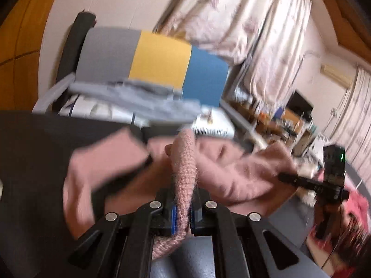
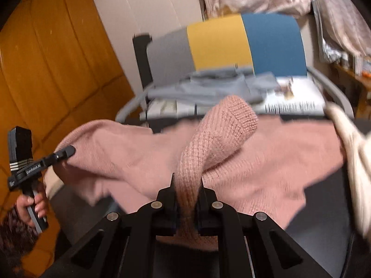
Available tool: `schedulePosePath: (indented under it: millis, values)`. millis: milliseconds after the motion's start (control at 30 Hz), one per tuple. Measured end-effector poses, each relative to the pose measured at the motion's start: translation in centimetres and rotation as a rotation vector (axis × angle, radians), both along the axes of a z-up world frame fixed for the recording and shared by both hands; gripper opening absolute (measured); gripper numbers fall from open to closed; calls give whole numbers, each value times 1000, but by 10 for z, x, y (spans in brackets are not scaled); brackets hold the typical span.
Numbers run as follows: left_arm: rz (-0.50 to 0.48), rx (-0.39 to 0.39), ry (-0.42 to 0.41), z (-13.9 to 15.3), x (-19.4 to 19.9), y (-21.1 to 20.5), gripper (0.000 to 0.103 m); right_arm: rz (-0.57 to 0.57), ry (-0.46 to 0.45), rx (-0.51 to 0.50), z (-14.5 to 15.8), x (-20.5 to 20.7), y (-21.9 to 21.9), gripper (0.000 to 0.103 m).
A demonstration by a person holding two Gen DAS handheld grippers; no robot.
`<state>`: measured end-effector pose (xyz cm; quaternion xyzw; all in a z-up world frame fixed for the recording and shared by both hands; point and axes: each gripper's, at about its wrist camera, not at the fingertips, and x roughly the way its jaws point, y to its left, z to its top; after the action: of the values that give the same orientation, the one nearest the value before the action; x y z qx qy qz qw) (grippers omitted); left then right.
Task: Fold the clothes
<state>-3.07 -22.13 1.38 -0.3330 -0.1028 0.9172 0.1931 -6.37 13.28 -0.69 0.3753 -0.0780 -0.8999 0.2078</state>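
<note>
A pink knit sweater [image 2: 266, 153] was held lifted above a dark table [image 2: 324, 227], its edge pinched in both the left gripper [image 1: 183, 210] and right gripper [image 2: 187, 199], seemingly so one side could be carried over for a fold.

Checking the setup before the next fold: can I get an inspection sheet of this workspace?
Surface: dark tabletop, partly covered.
Job's things: pink knit sweater bunched, lifted at two points.
Clutter: cream cloth at right edge.
Grippers: left tongs shut on sweater; right tongs shut on sweater.
Cables: thin cable, blurred.
Surroundings: grey-yellow-blue chair holding grey garment; curtains; wooden door.
</note>
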Motion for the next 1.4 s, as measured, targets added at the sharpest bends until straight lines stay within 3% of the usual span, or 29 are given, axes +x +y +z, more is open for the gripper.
schedulePosePath:
  millis: [100,167,300,367,533,600,667,833,967,1067,1133,1300,1400]
  values:
    - [28,-75,-137,-53,28,-2,7,-28,-113,27,-48,26,9,11]
    - [45,-61,-223,-80,39,-5,7,-58,-179,22,-78,36,14,11]
    - [62,6,-239,-85,61,-19,11,-79,-163,0,-81,47,21,13]
    - [71,17,-224,-76,70,-29,12,-78,-147,3,-70,52,25,22]
    - [122,83,-122,-34,84,-52,20,-158,6,3,-23,60,38,70]
    - [115,105,-101,-21,77,-49,22,-170,35,1,-12,56,37,70]
    - [87,70,-96,-15,65,-33,22,-166,32,15,-10,47,31,70]
    - [0,-144,-134,-25,24,29,22,-50,30,122,-11,10,-5,70]
    - [30,-293,-183,-41,-12,47,22,59,16,252,-19,-25,-34,70]
    - [0,-280,-235,-52,-22,44,24,100,-5,373,-30,-43,-42,70]
    - [-44,-257,-247,-56,-23,41,26,138,-34,395,-37,-48,-37,78]
    - [-98,-179,-249,-58,-21,32,27,223,-139,445,-62,-50,-27,79]
    - [-97,-108,-242,-53,-23,24,27,195,-165,430,-75,-44,-19,79]
